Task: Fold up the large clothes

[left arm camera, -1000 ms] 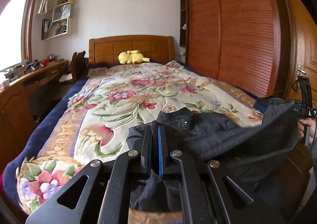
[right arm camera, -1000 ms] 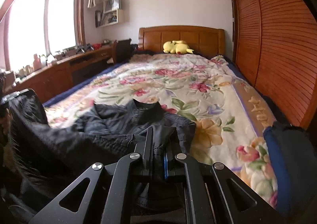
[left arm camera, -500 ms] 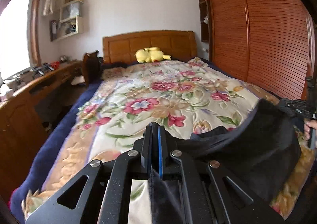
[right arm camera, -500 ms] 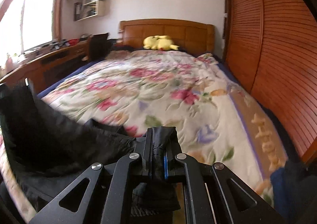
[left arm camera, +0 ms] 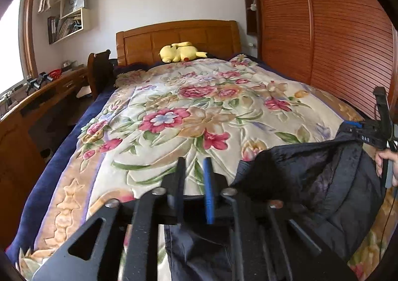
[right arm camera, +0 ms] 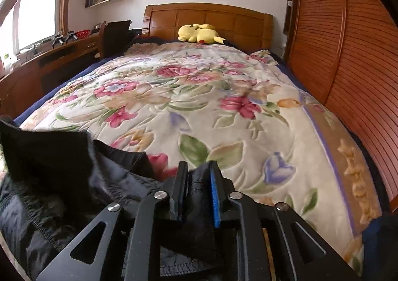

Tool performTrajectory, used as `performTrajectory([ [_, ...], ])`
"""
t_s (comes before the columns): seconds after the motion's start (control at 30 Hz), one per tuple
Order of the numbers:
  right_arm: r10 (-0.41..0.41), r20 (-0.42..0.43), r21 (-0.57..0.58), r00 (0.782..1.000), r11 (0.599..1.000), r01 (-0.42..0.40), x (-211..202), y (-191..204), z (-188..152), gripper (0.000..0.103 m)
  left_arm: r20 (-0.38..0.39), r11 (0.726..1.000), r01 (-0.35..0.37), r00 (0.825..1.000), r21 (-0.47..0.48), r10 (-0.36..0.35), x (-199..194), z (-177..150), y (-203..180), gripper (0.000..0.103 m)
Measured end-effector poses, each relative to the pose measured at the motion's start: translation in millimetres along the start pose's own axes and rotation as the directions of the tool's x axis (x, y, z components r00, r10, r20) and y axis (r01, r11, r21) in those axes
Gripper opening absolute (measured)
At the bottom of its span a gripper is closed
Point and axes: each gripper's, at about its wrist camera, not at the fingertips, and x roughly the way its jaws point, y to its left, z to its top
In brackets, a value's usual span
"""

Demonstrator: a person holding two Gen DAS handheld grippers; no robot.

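A large black jacket (left arm camera: 311, 181) lies bunched at the near end of a floral blanket (left arm camera: 199, 106) on the bed. My left gripper (left arm camera: 194, 164) hovers over the blanket. Its jaws are opening; only blanket shows between the fingers, and the jacket's edge sags below them. The right gripper (right arm camera: 198, 166) is also opening, with a loose fold of the jacket (right arm camera: 62, 181) standing between its fingers. In the left wrist view, the right gripper (left arm camera: 358, 129) sits at the jacket's raised far corner, a person's hand (left arm camera: 384, 164) behind it.
A yellow plush toy (left arm camera: 180, 53) rests by the wooden headboard (left arm camera: 179, 37). A slatted wooden wardrobe (left arm camera: 323, 44) runs along the bed's right side. On the left are a wooden desk (left arm camera: 37, 101) and a chair (left arm camera: 99, 72).
Both grippers carried the jacket's edge forward over the bed, away from the foot. Their jaws, shut on the fabric before, now stand apart, and the left one's fabric has dropped below its fingers.
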Motion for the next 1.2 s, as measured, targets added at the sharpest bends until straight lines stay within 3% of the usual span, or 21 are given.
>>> performTrajectory([
  [0.1, -0.027, 0.034, 0.051, 0.999, 0.998, 0.025, -10, -19, 2, 0.044, -0.005, 0.998, 0.058, 0.998, -0.013, -0.058, -15, -4, -1, 0.037],
  [0.17, -0.027, 0.041, 0.068, 0.999, 0.997, 0.024, -22, -26, 0, 0.047, -0.017, 0.996, 0.083, 0.996, -0.016, -0.083, -24, -9, -3, 0.039],
  [0.3, 0.019, 0.016, 0.057, 1.000, 0.998, -0.020, -32, -34, -16, 0.048, -0.027, 0.994, 0.111, 0.993, -0.017, -0.111, -36, -24, -8, 0.077],
  [0.6, 0.034, -0.161, 0.029, 0.986, 0.999, -0.030, 3, -41, -50, 0.049, -0.092, 0.982, 0.184, 0.978, -0.051, -0.188, -18, -64, -37, 0.079],
  [0.8, 0.056, -0.232, 0.059, 0.971, 0.997, -0.043, 50, -56, -33, 0.049, -0.127, 0.977, 0.208, 0.969, -0.054, -0.213, -4, -81, -57, 0.079],
  [0.9, 0.015, -0.245, 0.044, 0.969, 0.999, -0.004, 70, -56, -25, 0.049, -0.156, 0.970, 0.228, 0.959, -0.083, -0.239, -1, -87, -59, 0.079],
  [1.2, 0.105, -0.323, 0.057, 0.941, 0.994, -0.091, 133, -43, -15, 0.049, -0.147, 0.963, 0.262, 0.952, -0.054, -0.268, -4, -84, -69, 0.079],
])
